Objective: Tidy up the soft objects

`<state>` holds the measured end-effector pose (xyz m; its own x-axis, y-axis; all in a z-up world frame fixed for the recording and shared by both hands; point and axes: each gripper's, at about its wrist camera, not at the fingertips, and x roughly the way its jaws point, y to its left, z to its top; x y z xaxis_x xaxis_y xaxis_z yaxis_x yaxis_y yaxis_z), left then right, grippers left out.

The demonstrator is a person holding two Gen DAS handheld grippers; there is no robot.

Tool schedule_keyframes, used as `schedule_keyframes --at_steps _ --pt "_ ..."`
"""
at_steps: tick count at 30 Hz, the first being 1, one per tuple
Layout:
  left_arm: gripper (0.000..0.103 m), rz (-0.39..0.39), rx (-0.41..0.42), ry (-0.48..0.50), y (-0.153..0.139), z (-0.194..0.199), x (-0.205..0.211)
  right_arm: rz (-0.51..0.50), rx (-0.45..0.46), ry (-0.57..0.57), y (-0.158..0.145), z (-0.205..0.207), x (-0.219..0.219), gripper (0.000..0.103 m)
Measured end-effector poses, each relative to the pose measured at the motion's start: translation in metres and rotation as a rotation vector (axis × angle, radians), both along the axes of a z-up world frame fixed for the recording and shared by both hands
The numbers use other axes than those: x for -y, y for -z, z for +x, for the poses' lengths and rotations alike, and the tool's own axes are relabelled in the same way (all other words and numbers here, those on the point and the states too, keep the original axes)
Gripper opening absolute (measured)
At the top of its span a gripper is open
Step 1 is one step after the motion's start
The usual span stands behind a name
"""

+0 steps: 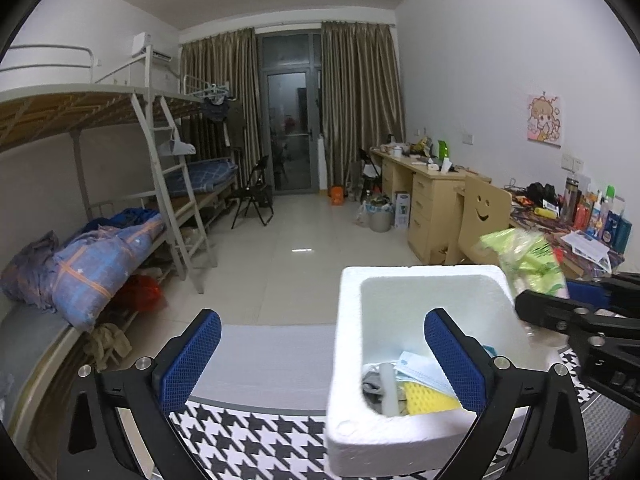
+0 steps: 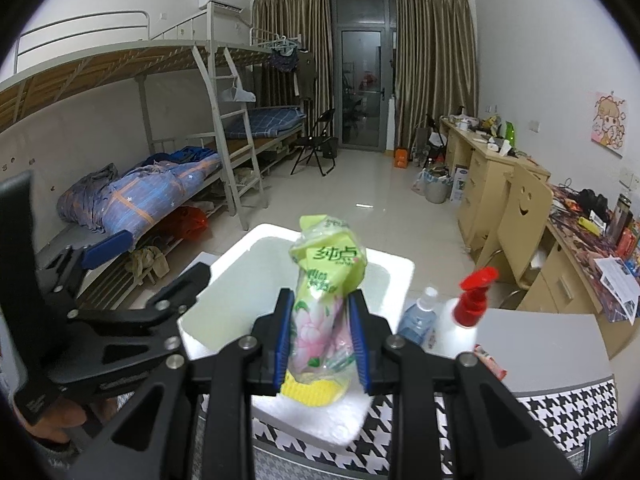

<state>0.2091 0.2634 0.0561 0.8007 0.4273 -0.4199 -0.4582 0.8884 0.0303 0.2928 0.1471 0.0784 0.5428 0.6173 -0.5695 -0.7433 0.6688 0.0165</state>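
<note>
A white foam box (image 1: 348,320) stands on the houndstooth-covered table (image 1: 248,440). Inside it lie a blue face mask (image 1: 416,372), a yellow sponge (image 1: 428,400) and a grey cloth (image 1: 374,386). My left gripper (image 1: 324,360) is open, its blue pads straddling the box's left wall, with nothing held. My right gripper (image 2: 320,340) is shut on a green plastic tissue pack (image 2: 326,272), held upright above the foam box (image 2: 240,256). In the left wrist view the tissue pack (image 1: 524,260) hangs over the box's far right corner. The left gripper (image 2: 156,264) shows at the left of the right wrist view.
A red-trigger spray bottle (image 2: 468,308), a small clear bottle (image 2: 418,320) and a pink packet (image 2: 490,360) stand right of the box. Bunk beds (image 1: 120,240) line the left wall; desks and a smiley-face chair (image 1: 480,216) line the right. Tiled floor lies beyond the table.
</note>
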Motion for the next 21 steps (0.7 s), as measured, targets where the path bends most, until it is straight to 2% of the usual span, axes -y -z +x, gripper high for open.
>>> schedule_keyframes --at_steps 8,9,11,13,16,21 --pt "0.102 -0.018 0.002 -0.015 0.003 -0.009 -0.008 -0.028 -0.049 -0.006 0.015 0.014 -0.014 0.034" --pt "0.102 -0.020 0.003 -0.016 0.003 -0.009 -0.009 -0.032 -0.052 -0.007 0.015 0.015 -0.015 0.037" --pt "0.102 -0.024 0.005 -0.013 0.003 -0.010 -0.008 -0.032 -0.057 -0.016 0.017 0.017 -0.016 0.055" --pt "0.102 -0.024 0.006 -0.011 0.004 -0.012 -0.008 -0.030 -0.046 -0.011 0.016 0.015 -0.015 0.063" --pt "0.102 -0.024 0.009 -0.008 0.002 -0.015 -0.006 -0.030 -0.021 -0.008 0.012 0.011 -0.012 0.069" --pt "0.102 -0.021 0.024 -0.007 -0.003 -0.024 -0.002 -0.016 -0.036 -0.005 0.005 0.004 -0.001 0.070"
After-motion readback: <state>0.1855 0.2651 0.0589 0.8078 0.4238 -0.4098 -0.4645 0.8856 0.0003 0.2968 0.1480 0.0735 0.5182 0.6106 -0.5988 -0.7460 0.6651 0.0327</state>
